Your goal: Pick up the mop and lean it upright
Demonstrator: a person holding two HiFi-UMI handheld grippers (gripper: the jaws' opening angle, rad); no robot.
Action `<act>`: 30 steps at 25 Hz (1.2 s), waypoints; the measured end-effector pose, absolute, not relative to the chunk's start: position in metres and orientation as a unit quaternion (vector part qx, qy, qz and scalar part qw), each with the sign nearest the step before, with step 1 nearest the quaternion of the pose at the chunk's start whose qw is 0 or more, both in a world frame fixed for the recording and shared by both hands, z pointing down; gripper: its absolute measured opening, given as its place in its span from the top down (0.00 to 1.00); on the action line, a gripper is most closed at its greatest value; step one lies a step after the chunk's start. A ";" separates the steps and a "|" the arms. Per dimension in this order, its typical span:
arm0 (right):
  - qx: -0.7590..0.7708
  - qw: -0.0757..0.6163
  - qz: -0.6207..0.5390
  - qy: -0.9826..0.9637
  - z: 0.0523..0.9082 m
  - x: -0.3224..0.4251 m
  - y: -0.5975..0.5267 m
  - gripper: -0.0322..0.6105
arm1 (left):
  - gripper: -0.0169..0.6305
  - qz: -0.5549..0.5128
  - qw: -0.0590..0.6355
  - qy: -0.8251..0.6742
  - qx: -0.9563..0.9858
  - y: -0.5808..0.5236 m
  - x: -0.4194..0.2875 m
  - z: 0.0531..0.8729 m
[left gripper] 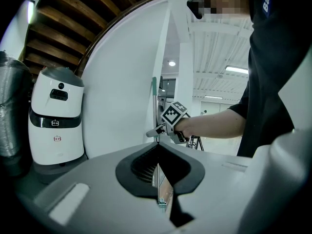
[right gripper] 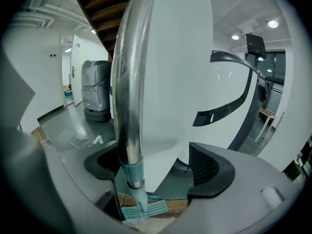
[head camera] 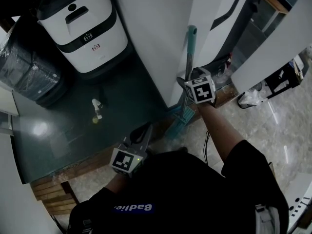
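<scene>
The right tongs (right gripper: pixel 156 165) stand wide, with the pole of the mop (right gripper: pixel 127 96) between the pads. The pole is close to one pad and clear of the other, so it is not squeezed. The mop is upright and leans on the white wall (head camera: pixel 151 43), its teal head (head camera: pixel 176 125) down on the floor (head camera: pixel 87 140). The left tongs (left gripper: pixel 157 147) are narrow, tips together, with nothing in them, apart from the mop. A white machine (head camera: pixel 85 28) stands by the wall.

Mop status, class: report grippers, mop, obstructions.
Left gripper shut, empty. Right gripper open around silver-poled teal mop. Mop upright against white wall. Nothing in the way.
</scene>
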State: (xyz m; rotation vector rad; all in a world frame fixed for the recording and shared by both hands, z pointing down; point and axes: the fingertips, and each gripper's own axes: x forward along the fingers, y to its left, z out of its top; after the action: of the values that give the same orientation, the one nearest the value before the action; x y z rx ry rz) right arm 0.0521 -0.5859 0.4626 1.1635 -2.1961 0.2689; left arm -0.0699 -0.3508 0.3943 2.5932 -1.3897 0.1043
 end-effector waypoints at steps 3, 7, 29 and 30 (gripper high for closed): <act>0.447 0.315 0.104 -0.831 0.462 0.056 -0.583 0.29 | 0.95 0.035 0.098 -0.464 0.880 -0.350 -0.069 0.394; 0.454 0.311 0.105 -0.828 0.461 0.059 -0.577 0.29 | 0.95 0.034 0.096 -0.454 0.885 -0.349 -0.070 0.393; 0.522 0.271 0.138 -0.797 0.463 0.060 -0.489 0.28 | 0.95 0.020 0.111 -0.321 0.940 -0.320 -0.069 0.409; 0.523 0.272 0.140 -0.796 0.464 0.061 -0.484 0.28 | 0.95 0.020 0.115 -0.312 0.943 -0.318 -0.065 0.412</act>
State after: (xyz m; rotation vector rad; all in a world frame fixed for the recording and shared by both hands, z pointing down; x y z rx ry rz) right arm 0.0606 -0.4839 0.4643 1.4088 -2.1423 0.3769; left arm -0.0654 -0.3183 0.4120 2.7624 -0.9148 0.0586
